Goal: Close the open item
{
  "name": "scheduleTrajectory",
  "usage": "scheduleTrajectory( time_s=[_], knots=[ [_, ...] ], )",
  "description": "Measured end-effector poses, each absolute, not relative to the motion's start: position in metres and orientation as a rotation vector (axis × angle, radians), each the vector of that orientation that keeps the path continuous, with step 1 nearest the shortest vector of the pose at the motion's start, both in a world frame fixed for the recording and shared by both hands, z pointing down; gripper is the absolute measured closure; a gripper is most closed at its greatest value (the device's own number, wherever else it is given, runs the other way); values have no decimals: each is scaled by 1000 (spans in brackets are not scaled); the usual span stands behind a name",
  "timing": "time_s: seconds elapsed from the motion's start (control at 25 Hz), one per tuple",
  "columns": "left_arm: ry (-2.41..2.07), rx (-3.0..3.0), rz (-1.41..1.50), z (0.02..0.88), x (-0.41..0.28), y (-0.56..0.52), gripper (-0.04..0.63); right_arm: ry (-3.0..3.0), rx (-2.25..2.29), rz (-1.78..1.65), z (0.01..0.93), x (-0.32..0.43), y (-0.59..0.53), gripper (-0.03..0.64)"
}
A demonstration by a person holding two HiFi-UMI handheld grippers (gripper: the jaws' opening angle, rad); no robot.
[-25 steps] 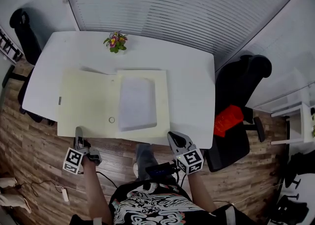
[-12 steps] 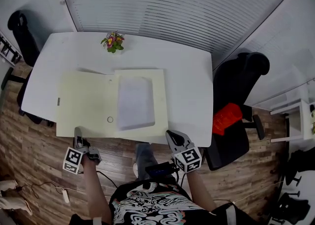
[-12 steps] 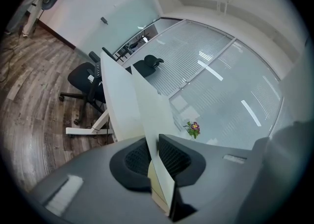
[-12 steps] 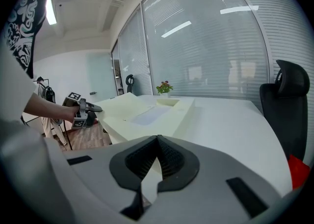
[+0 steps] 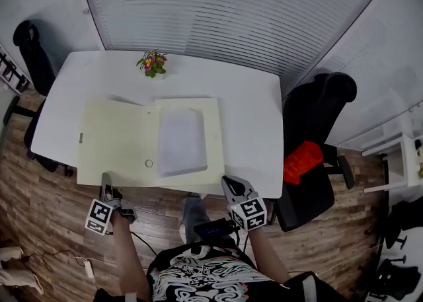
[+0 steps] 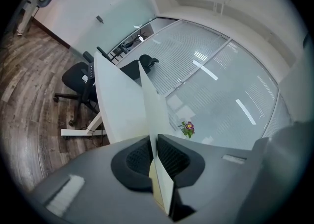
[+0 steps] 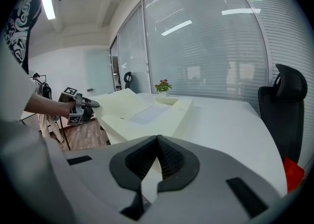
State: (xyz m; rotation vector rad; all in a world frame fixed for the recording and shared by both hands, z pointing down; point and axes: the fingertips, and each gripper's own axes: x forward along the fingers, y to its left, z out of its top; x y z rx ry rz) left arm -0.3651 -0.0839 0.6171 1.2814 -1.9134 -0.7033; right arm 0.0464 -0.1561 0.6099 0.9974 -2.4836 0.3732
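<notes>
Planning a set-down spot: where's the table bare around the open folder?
Widest bare patch: table right of the folder, toward the black chair. Also the far strip beside the flowers. Crowded: near edge, where left gripper and right gripper grip the folder.

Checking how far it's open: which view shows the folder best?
The head view: the whole folder lies open on the table. Right gripper view shows it obliquely; left gripper view shows only its cover edge-on.
</notes>
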Motion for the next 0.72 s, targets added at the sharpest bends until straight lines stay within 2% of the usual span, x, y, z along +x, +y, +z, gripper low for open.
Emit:
scheduleTrajectory(
  time_s=[0.72],
  knots=[
    [-1867, 1414, -734, 586, -349, -86, 594, -2461, 1055, 377, 612, 46, -157, 614]
  ],
)
